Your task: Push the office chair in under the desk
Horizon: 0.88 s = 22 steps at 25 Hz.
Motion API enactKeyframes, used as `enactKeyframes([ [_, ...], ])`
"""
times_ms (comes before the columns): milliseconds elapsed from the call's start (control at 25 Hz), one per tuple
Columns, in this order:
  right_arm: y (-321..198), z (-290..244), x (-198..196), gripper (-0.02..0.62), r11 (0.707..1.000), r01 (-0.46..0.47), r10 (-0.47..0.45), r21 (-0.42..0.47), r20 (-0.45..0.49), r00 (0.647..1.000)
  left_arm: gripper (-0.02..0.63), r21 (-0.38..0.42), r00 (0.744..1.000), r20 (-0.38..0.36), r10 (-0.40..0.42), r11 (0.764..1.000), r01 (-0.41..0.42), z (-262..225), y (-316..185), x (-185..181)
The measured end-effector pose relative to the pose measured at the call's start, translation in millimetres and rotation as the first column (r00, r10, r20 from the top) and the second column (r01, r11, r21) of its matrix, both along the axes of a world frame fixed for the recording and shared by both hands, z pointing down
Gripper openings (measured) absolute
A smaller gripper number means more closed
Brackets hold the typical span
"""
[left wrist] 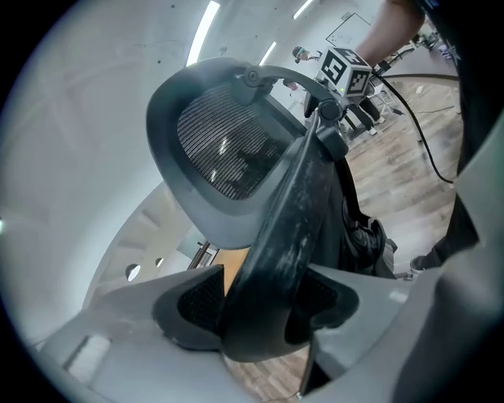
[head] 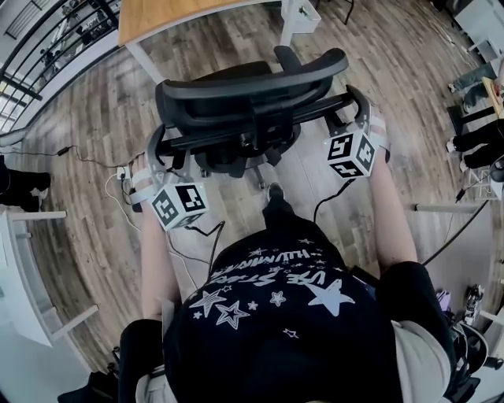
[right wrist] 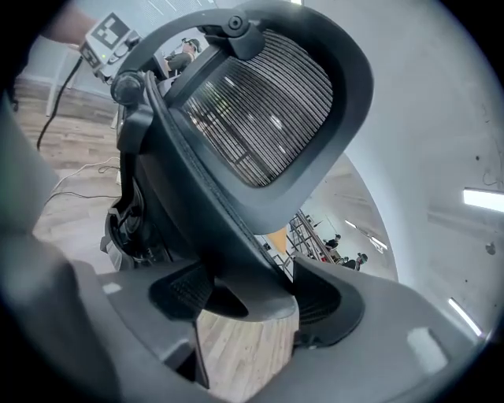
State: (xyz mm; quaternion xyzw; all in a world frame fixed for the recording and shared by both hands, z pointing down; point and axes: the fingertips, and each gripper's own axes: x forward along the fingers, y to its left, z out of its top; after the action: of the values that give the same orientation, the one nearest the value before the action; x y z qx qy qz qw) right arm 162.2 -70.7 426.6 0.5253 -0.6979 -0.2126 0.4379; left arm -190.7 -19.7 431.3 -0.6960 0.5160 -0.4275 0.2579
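A black office chair (head: 252,102) with a mesh back stands on the wood floor, facing a wooden desk (head: 181,16) at the top left of the head view. My left gripper (head: 157,161) grips the left side of the chair's back frame, and my right gripper (head: 358,118) grips the right side. In the left gripper view the dark frame bar (left wrist: 291,212) fills the space between the jaws of the left gripper (left wrist: 260,303), under the mesh headrest (left wrist: 228,149). The right gripper view shows the right gripper (right wrist: 252,295) closed on the frame edge (right wrist: 197,205) in the same way.
White desk legs (head: 146,63) stand just ahead of the chair on the left. Cables and a power strip (head: 118,169) lie on the floor at the left. White furniture (head: 24,268) sits at the left edge. Bags and stands (head: 472,86) crowd the right edge.
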Motion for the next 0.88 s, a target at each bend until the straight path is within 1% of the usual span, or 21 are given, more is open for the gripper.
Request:
enactKeyframes([
  [80,-14,-1,-4,0.311,1.000,0.000,0.000,0.007,-0.007,1.000,0.281,-0.003,1.000,0.017,0.003,1.000,-0.003,1,-15,-5],
  [200,-42,-1,-10,0.296,1.000,0.010,-0.009,0.015,-0.039,0.999,0.281,-0.001,1.000,0.010,-0.004,1.000,0.004,1,-43,-13],
  [280,-63,-2,-15,0.290,1.000,0.024,-0.023,0.015,-0.052,0.998,0.282,-0.013,1.000,0.009,-0.014,1.000,0.014,1,-64,-19],
  [360,-82,0,-19,0.287,0.999,0.034,-0.034,0.011,-0.055,0.998,0.282,-0.020,1.000,0.010,-0.019,1.000,0.019,3,-82,-23],
  [520,-121,3,-26,0.283,0.999,0.045,-0.046,-0.004,-0.069,0.997,0.282,0.006,1.000,0.002,-0.017,1.000,0.017,4,-118,-31],
  [680,-153,6,-32,0.278,0.998,0.054,-0.057,-0.035,-0.093,0.994,0.282,-0.008,0.999,0.005,-0.036,0.999,0.037,6,-145,-37],
  [880,-196,-2,-36,0.275,0.997,0.075,-0.078,-0.036,-0.100,0.992,0.282,-0.020,0.998,0.008,-0.064,0.998,0.064,-1,-184,-41],
])
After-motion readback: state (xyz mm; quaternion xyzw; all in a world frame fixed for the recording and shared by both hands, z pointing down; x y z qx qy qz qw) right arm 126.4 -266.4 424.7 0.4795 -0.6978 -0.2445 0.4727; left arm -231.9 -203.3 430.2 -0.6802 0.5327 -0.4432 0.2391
